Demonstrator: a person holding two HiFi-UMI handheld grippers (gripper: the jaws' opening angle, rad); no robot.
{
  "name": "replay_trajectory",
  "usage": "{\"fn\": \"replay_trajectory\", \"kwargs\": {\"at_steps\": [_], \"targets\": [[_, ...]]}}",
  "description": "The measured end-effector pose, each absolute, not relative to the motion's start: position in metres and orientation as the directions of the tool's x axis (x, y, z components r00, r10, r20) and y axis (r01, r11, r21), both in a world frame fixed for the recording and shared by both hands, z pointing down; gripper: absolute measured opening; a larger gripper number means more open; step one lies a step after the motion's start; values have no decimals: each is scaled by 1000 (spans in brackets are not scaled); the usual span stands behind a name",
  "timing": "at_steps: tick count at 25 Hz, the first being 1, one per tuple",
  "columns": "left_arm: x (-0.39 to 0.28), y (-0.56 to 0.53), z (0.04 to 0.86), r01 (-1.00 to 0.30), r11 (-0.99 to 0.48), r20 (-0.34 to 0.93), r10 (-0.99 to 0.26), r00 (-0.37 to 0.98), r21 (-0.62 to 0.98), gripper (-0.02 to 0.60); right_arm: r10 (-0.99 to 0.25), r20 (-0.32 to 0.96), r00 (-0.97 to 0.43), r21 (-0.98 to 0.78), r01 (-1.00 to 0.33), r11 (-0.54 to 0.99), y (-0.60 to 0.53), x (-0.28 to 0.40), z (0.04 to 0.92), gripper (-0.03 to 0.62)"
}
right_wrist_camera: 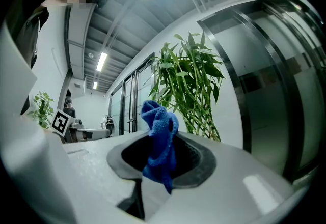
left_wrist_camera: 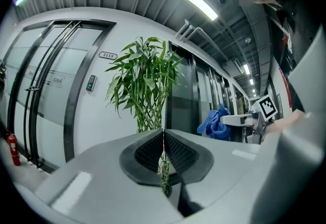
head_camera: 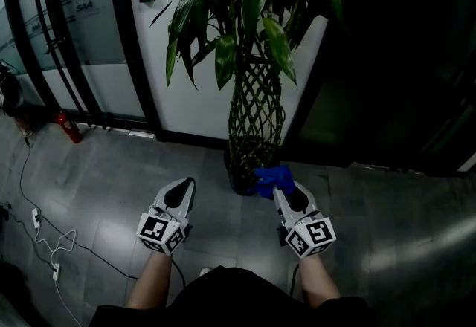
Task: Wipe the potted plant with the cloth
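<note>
A tall potted plant (head_camera: 253,80) with a braided green stem and long leaves stands against the white wall, in a dark pot (head_camera: 242,166) on the floor. My right gripper (head_camera: 281,186) is shut on a blue cloth (head_camera: 272,177), held just right of the pot. The cloth (right_wrist_camera: 160,141) hangs bunched between its jaws, with the plant (right_wrist_camera: 191,85) beyond. My left gripper (head_camera: 182,188) is shut and holds nothing, to the left of the pot. Its jaws meet in front of the plant (left_wrist_camera: 145,83), and the blue cloth (left_wrist_camera: 215,122) shows at the right.
A red fire extinguisher (head_camera: 68,127) stands at the glass doors on the left. White cables with a power strip (head_camera: 44,240) trail over the grey floor at lower left. A dark doorway (head_camera: 394,58) is right of the plant.
</note>
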State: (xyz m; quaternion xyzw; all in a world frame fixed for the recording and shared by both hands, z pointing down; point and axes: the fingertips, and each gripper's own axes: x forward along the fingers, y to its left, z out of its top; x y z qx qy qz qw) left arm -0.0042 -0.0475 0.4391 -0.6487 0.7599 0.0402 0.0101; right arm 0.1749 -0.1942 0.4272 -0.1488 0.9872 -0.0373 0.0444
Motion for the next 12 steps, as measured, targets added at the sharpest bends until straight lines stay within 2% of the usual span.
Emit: {"fn": "replay_trajectory", "kwargs": {"at_steps": [12], "targets": [[-4, -38, 449, -985, 163, -40, -985, -165, 62, 12, -312, -59, -948, -103, -305, 947, -185, 180, 442, 109]]}}
